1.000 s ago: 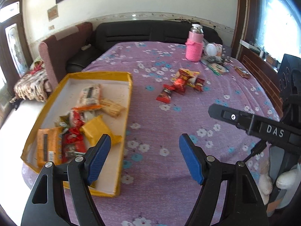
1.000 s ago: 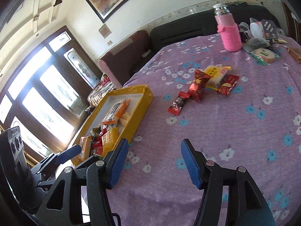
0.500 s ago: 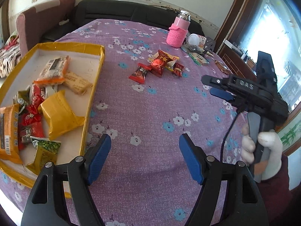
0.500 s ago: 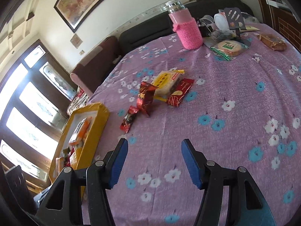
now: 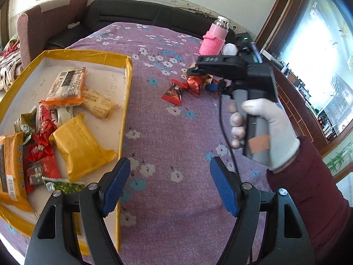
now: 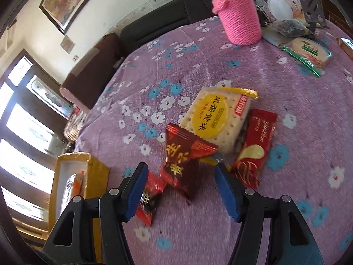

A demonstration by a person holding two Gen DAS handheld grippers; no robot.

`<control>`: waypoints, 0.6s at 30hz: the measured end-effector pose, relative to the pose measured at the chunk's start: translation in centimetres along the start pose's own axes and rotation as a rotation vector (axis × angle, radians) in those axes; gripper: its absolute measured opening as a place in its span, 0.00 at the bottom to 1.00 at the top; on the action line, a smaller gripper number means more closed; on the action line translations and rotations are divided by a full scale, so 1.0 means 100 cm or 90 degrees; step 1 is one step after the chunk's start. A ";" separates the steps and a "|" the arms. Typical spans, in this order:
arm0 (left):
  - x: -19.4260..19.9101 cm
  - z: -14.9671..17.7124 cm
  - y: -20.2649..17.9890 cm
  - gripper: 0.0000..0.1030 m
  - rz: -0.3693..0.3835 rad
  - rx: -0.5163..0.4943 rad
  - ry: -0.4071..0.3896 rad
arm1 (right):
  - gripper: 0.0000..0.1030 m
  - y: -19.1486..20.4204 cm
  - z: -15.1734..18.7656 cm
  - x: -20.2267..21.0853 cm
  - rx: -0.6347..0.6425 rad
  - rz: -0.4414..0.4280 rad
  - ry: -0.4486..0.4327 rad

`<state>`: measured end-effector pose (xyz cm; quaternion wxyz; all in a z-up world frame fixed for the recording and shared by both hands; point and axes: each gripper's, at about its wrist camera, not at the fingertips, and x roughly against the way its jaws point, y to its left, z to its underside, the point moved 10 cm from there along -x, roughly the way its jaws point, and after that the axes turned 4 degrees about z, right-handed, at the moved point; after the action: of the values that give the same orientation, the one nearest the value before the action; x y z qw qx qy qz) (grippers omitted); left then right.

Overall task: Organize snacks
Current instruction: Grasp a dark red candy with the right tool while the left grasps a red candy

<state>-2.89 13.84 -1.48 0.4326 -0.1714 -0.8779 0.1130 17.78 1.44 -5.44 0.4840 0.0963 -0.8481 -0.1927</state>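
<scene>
Four loose snacks sit clustered mid-worktop (image 6: 297, 114), well apart from the yellow box (image 5: 126, 101), which already holds a pile of packets. Step in hand looks like the approach for the next pick: right tool (image 6: 183, 190) is down over the cluster, jaws fairly wide and just been opening a bit further, nothing clamped. The dark red triangular pouch (image 6: 185, 152) stands between the blue pads; they don't appear to press on it. A small red candy wrapper (image 6: 150, 201) lies just beside the left pad, partly hidden behind it. The cracker pack (image 6: 218, 117) with the yellow label is behind the pouch, touching or overlapping it, and a long red sachet (image 6: 256, 145) lies alongside on the right. Left tool (image 5: 169, 185) hangs wide open and empty over bare cloth just beside the box's near corner, idle. Next move, as a judgement: lower the right tool a little, square the pads on the pouch body, close, lift clear, carry across to the box. Risk: the pouch is crinkly and puffed, so it may slip, and the left pad could catch the candy wrapper on closing.
</scene>
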 end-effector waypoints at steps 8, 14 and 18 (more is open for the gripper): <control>-0.012 -0.024 -0.014 0.73 0.027 -0.022 -0.009 | 0.30 0.003 0.001 -0.013 0.038 0.014 0.002; -0.030 -0.042 -0.022 0.73 0.029 -0.037 0.006 | 0.29 -0.015 0.015 0.025 0.012 -0.056 -0.033; -0.055 -0.057 -0.030 0.73 0.028 -0.059 0.031 | 0.29 -0.037 0.028 0.062 -0.036 -0.141 -0.062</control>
<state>4.14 9.20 -0.96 0.4428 -0.2132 -0.8675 0.0777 12.08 -3.46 -3.44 0.4206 0.1664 -0.8489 -0.2735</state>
